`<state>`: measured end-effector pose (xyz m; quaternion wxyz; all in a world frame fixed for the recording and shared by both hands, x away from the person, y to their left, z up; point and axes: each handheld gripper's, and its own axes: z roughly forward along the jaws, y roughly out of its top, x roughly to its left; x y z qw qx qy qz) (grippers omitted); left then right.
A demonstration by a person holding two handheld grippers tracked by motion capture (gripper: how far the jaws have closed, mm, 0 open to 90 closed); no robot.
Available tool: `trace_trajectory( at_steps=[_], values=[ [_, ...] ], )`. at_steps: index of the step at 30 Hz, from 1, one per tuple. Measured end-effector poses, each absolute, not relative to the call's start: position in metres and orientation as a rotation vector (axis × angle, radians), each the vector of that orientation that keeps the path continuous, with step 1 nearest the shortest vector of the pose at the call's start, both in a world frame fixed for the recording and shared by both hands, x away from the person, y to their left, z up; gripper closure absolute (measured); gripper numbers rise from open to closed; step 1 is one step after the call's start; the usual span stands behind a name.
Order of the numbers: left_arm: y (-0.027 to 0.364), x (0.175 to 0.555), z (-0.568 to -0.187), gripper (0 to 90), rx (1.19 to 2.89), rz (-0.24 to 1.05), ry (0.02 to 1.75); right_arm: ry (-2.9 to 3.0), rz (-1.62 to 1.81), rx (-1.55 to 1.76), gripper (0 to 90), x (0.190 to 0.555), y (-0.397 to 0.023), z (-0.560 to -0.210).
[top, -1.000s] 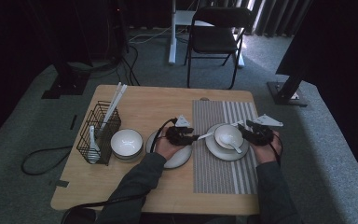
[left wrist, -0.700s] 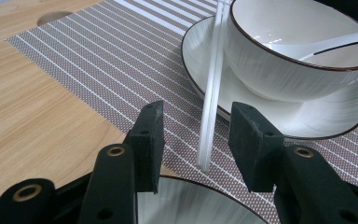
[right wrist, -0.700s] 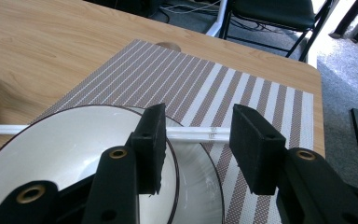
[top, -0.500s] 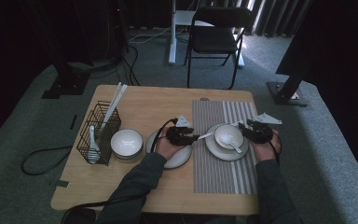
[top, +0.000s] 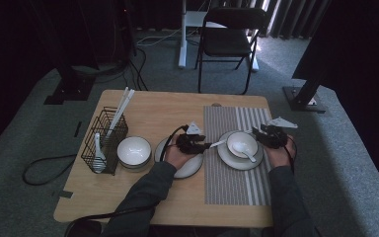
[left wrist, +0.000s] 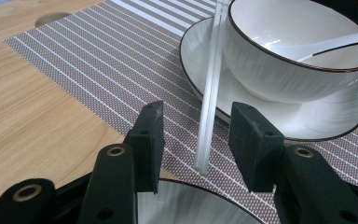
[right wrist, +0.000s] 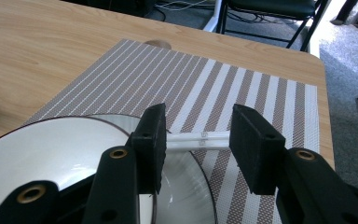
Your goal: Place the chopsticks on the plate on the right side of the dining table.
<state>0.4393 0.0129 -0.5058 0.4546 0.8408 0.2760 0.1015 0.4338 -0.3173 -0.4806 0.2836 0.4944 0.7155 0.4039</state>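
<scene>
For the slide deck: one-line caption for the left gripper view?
Left gripper open around white chopsticks leaning on a plate holding a bowl.

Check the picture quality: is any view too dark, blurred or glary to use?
High view: dim and murky, dark surroundings, daylight only near the chair. Left gripper view: bright and sharp on the bowl, close fingers slightly soft. Right gripper view: sharp on the placemat, glare at the top right.

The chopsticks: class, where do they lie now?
In the left gripper view the chopsticks run across the striped mat, leaning on the plate against the bowl.
</scene>
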Motion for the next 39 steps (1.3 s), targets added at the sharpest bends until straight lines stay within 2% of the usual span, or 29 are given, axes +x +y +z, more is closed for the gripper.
trace_trajectory(
  at_steps=[39],
  values=[
    [0.009,0.441,-0.507,55.8,2.107,0.253,0.663,1.907,1.034,1.404,52.7,0.467,-0.321,-0.495]
  ],
)
